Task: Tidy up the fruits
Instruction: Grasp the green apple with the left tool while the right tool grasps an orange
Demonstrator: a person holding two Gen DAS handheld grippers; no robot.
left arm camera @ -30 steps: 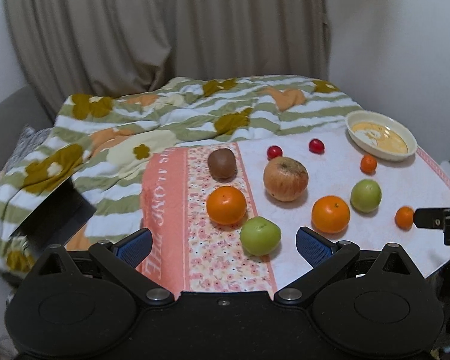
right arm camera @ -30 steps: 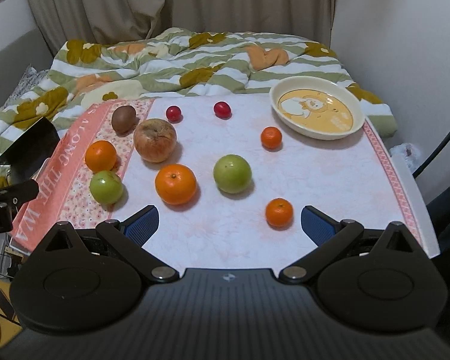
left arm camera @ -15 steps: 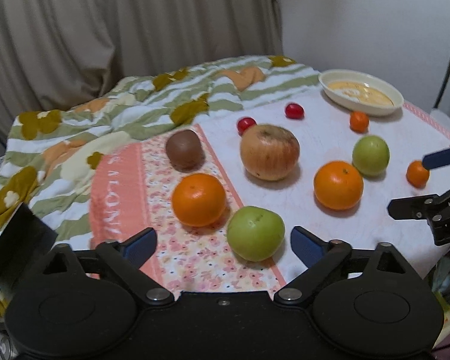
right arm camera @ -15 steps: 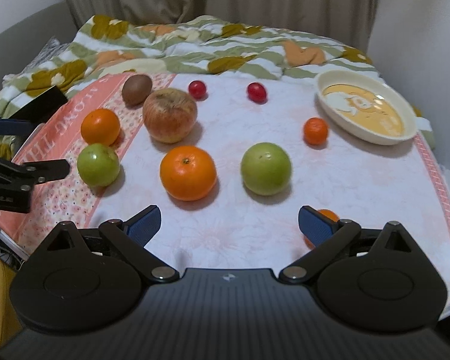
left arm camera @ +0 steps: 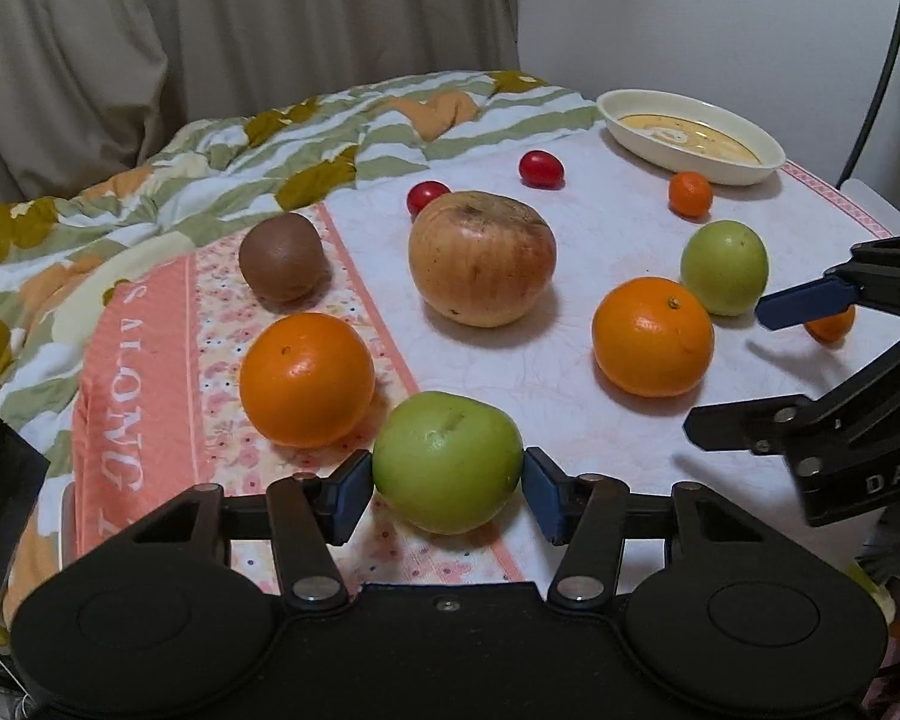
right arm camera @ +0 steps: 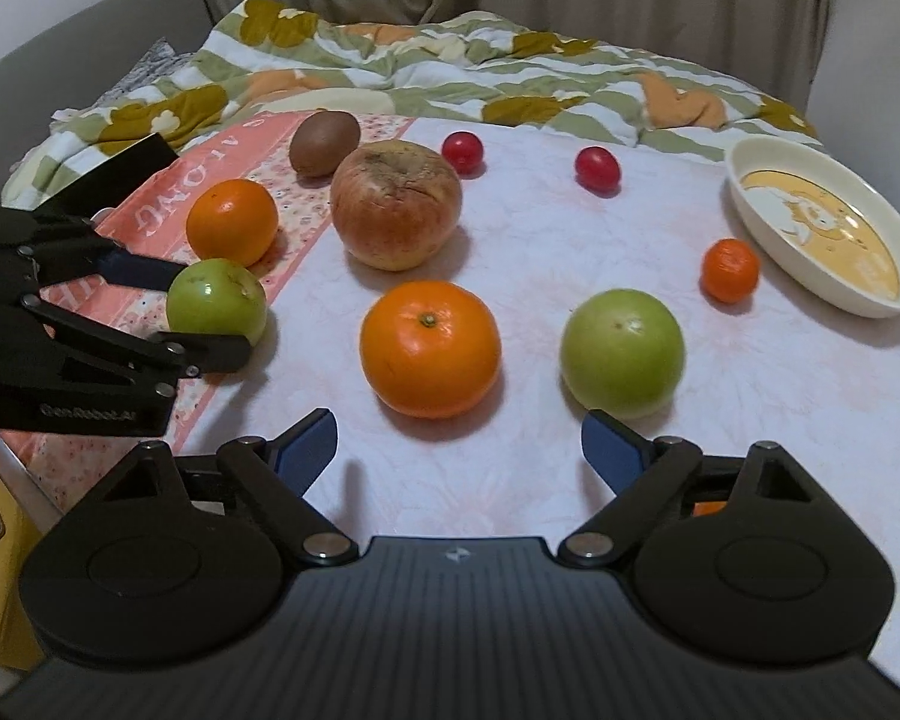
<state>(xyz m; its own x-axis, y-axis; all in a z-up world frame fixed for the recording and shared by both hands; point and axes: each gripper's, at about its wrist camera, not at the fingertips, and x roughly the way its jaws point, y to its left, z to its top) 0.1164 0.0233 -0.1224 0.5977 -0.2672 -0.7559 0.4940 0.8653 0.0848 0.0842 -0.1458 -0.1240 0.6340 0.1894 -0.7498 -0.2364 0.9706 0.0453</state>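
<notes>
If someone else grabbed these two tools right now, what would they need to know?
Left gripper: pads against both sides of the near green apple, which is not yet lifted off the floral cloth.
Right gripper: open, holding nothing, hovering before the large orange.
The cream oval dish holds no fruit; nothing looks sorted yet.
Left to do: organize all the fruit.

Two green apples (right arm camera: 216, 302) (right arm camera: 623, 351), two oranges (right arm camera: 430, 348) (right arm camera: 232, 227), two small tangerines (right arm camera: 729, 270) (left arm camera: 830, 324), two red tomatoes (right arm camera: 462, 151) (right arm camera: 597, 168), one large reddish apple (right arm camera: 396, 204), one kiwi (right arm camera: 324, 143), one dish (right arm camera: 768, 240).
</notes>
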